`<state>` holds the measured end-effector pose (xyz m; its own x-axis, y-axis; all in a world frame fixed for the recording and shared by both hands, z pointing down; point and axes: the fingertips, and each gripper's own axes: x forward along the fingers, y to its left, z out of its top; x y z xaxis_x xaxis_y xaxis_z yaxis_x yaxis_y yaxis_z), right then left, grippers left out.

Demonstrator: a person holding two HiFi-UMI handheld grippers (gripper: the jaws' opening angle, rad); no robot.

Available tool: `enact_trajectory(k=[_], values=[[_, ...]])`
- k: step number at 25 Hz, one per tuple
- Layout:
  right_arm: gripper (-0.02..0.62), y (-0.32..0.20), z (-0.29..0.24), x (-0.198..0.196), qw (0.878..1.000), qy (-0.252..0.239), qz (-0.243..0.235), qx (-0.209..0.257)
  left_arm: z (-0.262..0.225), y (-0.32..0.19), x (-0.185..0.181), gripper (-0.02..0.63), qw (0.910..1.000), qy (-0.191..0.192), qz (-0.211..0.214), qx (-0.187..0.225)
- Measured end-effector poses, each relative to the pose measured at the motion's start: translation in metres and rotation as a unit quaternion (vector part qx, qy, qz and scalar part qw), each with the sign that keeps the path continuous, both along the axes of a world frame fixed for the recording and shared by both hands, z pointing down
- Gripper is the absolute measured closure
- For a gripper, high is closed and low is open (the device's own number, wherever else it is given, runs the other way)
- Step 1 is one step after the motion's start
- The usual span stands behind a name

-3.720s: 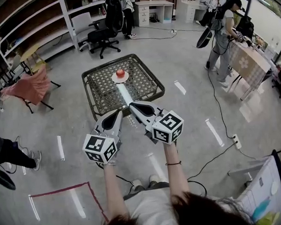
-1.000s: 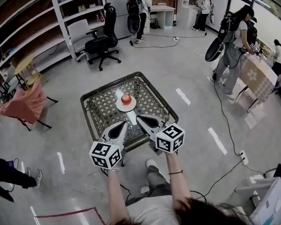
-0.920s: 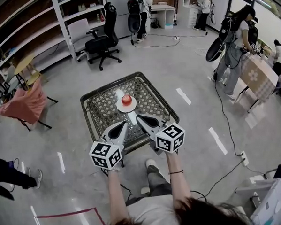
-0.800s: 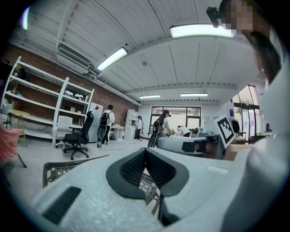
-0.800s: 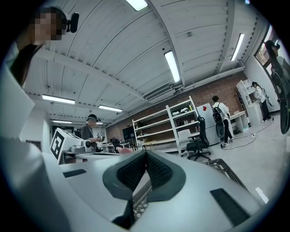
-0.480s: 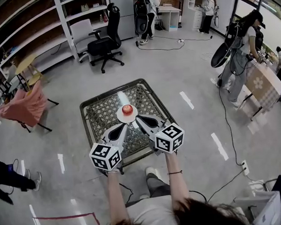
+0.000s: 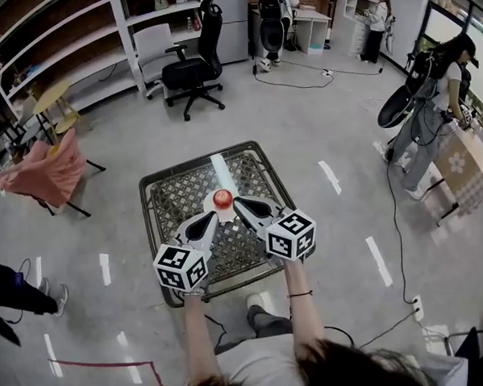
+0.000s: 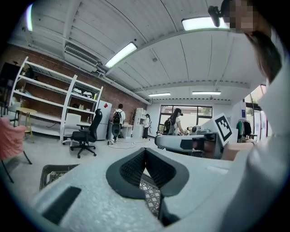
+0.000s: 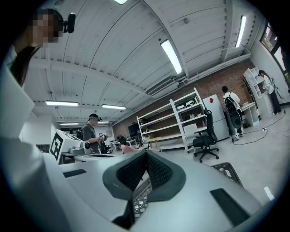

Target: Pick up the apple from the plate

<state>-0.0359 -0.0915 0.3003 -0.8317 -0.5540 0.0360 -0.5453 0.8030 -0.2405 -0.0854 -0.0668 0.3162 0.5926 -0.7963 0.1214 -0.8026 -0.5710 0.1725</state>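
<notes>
Spreading across the whole head view, the grey polished floor (image 7: 327,135) carries long white shelving (image 7: 72,44) along the upper left edge. A square metal table (image 7: 149,233) with a woven lattice top sits at the centre of the frame, its dark rim running round all four sides. Above it, a black office chair (image 7: 193,66) stands near the shelving, and a chair draped in pink cloth (image 7: 45,168) sits at the left edge. A person with a black bag (image 7: 434,97) stands at the upper right, and a black cable (image 7: 392,212) trails down the floor on the right.

Two bare forearms reach up from the bottom of the frame over the near half of the table. The left gripper (image 7: 212,218) has its jaws pressed together with nothing between them, as the left gripper view shows (image 8: 145,150). The right gripper (image 7: 237,202) is likewise clenched on nothing, its pads meeting at the tip (image 9: 146,152). Each bears a marker cube at its rear.

A small white plate (image 7: 211,205) lies on the table's middle. The red apple (image 7: 222,198) rests on that plate, just beyond and between the two gripper tips; neither gripper holds it
</notes>
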Motion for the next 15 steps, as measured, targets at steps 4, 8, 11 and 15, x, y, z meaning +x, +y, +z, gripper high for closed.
enact_trajectory(k=[4,8,11,15], values=[[0.586,-0.019,0.002,-0.005,1.0,0.004,-0.018,-0.004,0.001,-0.018,-0.006,0.597,0.9998,0.006,-0.019,-0.004],[0.586,-0.034,0.007,-0.004,0.999,0.007,-0.031,-0.011,0.005,-0.033,-0.002,0.596,0.9995,0.007,-0.029,-0.01],[0.586,-0.043,0.013,-0.002,0.999,0.008,-0.037,-0.015,0.01,-0.041,-0.002,0.596,0.9992,0.008,-0.036,-0.013],[0.586,-0.053,0.024,-0.006,0.999,0.01,-0.044,-0.018,0.022,-0.05,-0.005,0.596,0.9989,0.009,-0.043,-0.018]])
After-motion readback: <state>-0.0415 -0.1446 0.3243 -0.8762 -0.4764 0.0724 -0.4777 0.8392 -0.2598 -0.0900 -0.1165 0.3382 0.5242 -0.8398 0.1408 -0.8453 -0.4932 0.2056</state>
